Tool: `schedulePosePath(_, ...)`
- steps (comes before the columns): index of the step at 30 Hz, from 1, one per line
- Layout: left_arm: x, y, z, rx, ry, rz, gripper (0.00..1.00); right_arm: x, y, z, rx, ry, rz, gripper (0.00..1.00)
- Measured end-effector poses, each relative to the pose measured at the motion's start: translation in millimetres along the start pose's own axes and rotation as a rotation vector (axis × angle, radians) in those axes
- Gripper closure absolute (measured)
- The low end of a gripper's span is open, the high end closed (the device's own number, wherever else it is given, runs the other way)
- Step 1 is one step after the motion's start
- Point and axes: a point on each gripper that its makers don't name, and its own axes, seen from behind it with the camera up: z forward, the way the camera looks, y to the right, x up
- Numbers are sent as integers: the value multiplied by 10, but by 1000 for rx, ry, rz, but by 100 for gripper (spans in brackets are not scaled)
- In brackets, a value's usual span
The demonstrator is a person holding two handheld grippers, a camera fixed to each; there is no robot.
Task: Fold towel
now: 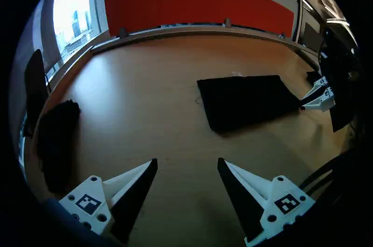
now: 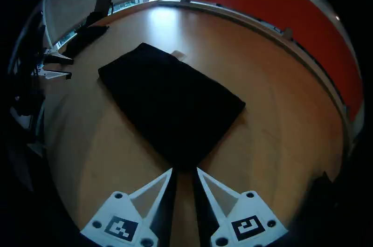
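Left claw: my left gripper (image 1: 186,161) hangs above the bare wood with its fingers spread wide and nothing between them; from the right gripper view I see it far off at the table's edge (image 2: 53,65), well apart from the towel.
Right claw: my right gripper (image 2: 185,170) has its fingers drawn close, a narrow strip of wood showing between them; their tips sit at the towel's near corner; I cannot tell whether they pinch the cloth or only touch it; from the left gripper view it shows at the towel's far right corner (image 1: 319,95).
Towel: the black towel (image 2: 170,102) lies flat on the table (image 1: 140,98) as a rectangle, roughly mid-table (image 1: 247,100); a small pale tag (image 2: 178,54) peeks out at its far edge.
Table edge: a dark bundle (image 1: 58,140) sits at my left.
Background: a red screen (image 1: 196,4) runs along the far side; a bright window (image 1: 74,14) stands beside it.
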Motion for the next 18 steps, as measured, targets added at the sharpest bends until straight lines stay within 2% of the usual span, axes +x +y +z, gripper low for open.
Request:
schedulePosePath(7, 17, -1, -11, 0, 4, 2, 5, 37, 14, -14, -3, 11, -4, 94)
schedulePosePath(18, 22, 15, 4, 0, 6, -5, 5, 84, 8, -70, -8, 28, -8, 96)
